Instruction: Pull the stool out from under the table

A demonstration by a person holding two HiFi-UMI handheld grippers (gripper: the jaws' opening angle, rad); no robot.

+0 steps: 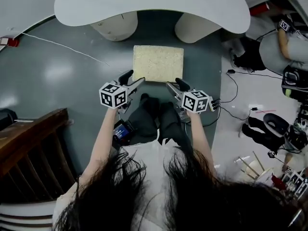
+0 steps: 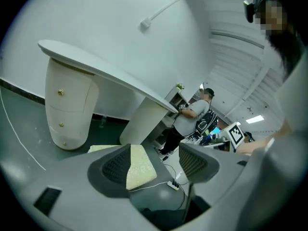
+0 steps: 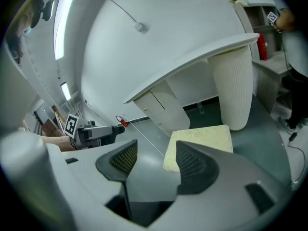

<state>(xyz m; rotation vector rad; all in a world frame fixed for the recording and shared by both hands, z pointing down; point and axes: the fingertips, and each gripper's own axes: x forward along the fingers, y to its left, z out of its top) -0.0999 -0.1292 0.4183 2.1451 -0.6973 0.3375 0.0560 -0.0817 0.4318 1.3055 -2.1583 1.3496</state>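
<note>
Stool (image 1: 158, 63) out on the floor at centre frame, just below the counter (image 1: 144, 4) edge and in front of its legs: seemingly pulled clear already. Left gripper (image 1: 134, 78) and right gripper (image 1: 174, 84) open, empty, poised near its lower corners, grip probably no longer needed.

Research lab, floor cables (image 1: 237, 88), marker-tagged gear (image 1: 294, 181)
</note>
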